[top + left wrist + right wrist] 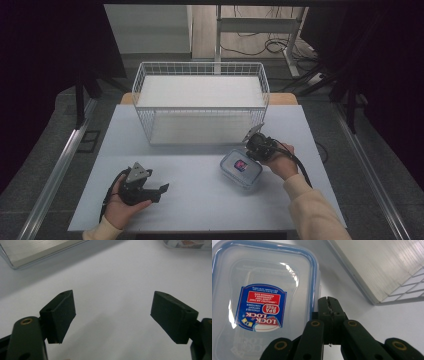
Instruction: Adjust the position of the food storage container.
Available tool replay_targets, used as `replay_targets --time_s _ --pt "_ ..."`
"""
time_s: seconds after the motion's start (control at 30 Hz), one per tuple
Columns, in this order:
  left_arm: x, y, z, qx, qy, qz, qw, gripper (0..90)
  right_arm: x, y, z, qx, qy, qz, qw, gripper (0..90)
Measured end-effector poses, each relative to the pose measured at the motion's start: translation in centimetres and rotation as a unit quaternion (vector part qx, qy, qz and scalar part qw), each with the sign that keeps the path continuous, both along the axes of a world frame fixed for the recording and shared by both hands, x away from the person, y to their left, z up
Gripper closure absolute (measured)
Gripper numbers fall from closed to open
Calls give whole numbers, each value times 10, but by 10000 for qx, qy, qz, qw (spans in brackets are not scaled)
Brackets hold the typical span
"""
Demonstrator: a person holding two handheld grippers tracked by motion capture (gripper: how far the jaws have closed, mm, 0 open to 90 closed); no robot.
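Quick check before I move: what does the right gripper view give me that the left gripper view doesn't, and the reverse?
Right gripper view alone: the container's lid close up, blue-rimmed, with its red and blue label readable, and the right gripper with jaws closed together beside the container's edge, nothing between them.

Left gripper view alone: the left gripper with jaws wide apart over bare table, plus just a corner of the container at the top.

Both: the white table and part of the wire basket.

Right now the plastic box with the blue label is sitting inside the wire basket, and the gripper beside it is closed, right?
Not quite. The plastic box sits on the table, in front of the wire basket, not inside it; the high view shows this. The right gripper beside it is indeed closed.
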State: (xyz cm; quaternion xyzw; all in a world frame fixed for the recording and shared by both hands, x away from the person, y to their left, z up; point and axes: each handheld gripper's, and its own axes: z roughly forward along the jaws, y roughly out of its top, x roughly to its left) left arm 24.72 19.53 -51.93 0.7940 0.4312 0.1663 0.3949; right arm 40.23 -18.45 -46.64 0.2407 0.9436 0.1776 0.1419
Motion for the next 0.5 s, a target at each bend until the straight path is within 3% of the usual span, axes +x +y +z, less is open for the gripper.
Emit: replay_targets --time_s 0.5 --pt "0 0 0 3 11 -8 10000 194 -18 18 -1 47 183 344 9992 899"
